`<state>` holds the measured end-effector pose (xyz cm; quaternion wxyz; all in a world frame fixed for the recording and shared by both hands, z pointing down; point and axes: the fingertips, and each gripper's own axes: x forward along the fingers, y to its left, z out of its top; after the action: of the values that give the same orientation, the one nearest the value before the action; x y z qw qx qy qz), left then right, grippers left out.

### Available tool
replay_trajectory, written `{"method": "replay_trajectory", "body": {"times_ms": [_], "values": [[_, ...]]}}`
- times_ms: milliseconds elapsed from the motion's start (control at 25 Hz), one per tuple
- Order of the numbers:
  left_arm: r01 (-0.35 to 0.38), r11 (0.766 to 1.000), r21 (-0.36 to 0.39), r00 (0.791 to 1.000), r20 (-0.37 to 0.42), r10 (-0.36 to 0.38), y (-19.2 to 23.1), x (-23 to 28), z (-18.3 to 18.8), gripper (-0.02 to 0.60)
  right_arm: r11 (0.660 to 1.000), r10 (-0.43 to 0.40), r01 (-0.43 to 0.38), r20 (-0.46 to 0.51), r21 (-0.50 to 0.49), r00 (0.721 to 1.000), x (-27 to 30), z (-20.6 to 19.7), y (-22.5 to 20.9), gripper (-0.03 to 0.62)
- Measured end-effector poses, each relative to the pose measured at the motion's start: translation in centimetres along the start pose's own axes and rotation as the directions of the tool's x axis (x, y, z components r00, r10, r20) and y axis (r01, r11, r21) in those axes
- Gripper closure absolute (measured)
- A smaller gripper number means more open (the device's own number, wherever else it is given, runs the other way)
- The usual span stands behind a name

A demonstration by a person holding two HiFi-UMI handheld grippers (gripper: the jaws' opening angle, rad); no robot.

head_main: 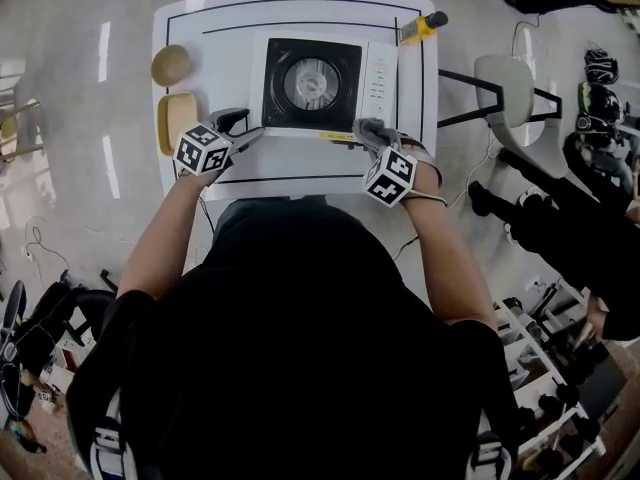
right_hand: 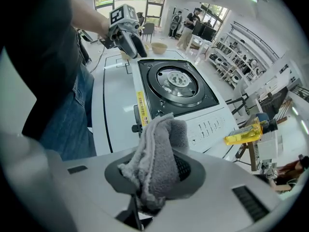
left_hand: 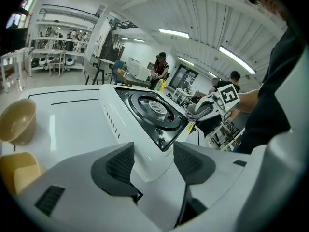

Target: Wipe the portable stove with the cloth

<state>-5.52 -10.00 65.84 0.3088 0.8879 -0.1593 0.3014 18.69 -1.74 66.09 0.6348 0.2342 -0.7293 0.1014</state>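
**Cloth clamped in right gripper at stove's near edge, left gripper open at its near-left corner**

- stove [head_main: 325, 86]: white body, black top, round burner in the middle, button panel down its right side, yellow label on the near edge. It sits mid-table, square to the person
- cloth [right_hand: 157, 163]: grey, bunched up and pinched between the right gripper's jaws. A thick fold sticks out past the tips
- right gripper [head_main: 372, 138]: jaws closed on the cloth, pointing steeply down over the stove's near edge, toward the near-right corner by the label. Can't tell if the cloth touches the stove
- left gripper [left_hand: 154, 163]: jaws wide apart, holding nothing. The stove's white near-left corner sits in the gap and the pads don't press on it. It is tilted down toward the table
- table [head_main: 190, 28]: white top with a black line border
- bowl [head_main: 171, 65]: tan, left of the stove, well apart from it
- dish [head_main: 178, 118]: yellow, just nearer than the bowl, close to the left gripper
- yellow item [head_main: 420, 28]: dark cap, at the far-right table edge past the panel
- chair [head_main: 500, 83]: white seat, right of the table
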Motion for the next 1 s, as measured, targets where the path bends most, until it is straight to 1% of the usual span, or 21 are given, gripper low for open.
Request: {"method": "replay_trajectory", "body": {"times_ms": [200, 360, 480, 560, 680, 840, 920, 1000], "values": [[-0.007, 1.000, 0.001, 1.000, -0.004, 0.007, -0.1, 0.0, 0.1, 0.327, 0.999, 0.004, -0.005, 0.027, 0.035, 1.000, -0.2, -0.2, 0.4, 0.487], [-0.008, 1.000, 0.002, 1.000, -0.008, 0.008, -0.4, 0.1, 0.1, 0.322, 0.993, 0.024, -0.030, 0.053, 0.117, 0.998, -0.8, -0.2, -0.1, 0.487], [-0.001, 1.000, 0.007, 1.000, -0.015, 0.001, -0.5, 0.0, -0.2, 0.319, 0.984, 0.000, -0.017, 0.100, 0.177, 0.995, -2.0, 1.1, -1.3, 0.487], [-0.001, 1.000, 0.008, 1.000, -0.014, 0.001, -0.5, -0.2, -0.4, 0.319, 0.982, -0.029, 0.003, 0.138, 0.191, 0.990, -2.7, 2.8, -2.2, 0.487], [-0.001, 1.000, 0.008, 1.000, -0.008, 0.001, -0.6, -0.6, -0.5, 0.319, 0.982, -0.086, 0.055, 0.168, 0.183, 0.982, -3.0, 5.2, -3.4, 0.487], [-0.008, 1.000, 0.008, 1.000, 0.003, 0.008, -0.8, -0.6, -0.6, 0.307, 0.979, -0.165, 0.141, 0.164, 0.148, 0.973, -2.1, 7.7, -4.6, 0.487], [-0.009, 1.000, 0.004, 1.000, 0.011, 0.009, -0.8, -0.7, -0.6, 0.305, 0.981, -0.170, 0.153, 0.145, 0.121, 0.975, -0.8, 8.5, -4.3, 0.487], [-0.005, 1.000, -0.001, 1.000, 0.017, 0.005, -0.7, -0.8, -0.6, 0.305, 0.985, -0.152, 0.141, 0.117, 0.095, 0.981, 0.5, 8.9, -3.5, 0.487]]}}
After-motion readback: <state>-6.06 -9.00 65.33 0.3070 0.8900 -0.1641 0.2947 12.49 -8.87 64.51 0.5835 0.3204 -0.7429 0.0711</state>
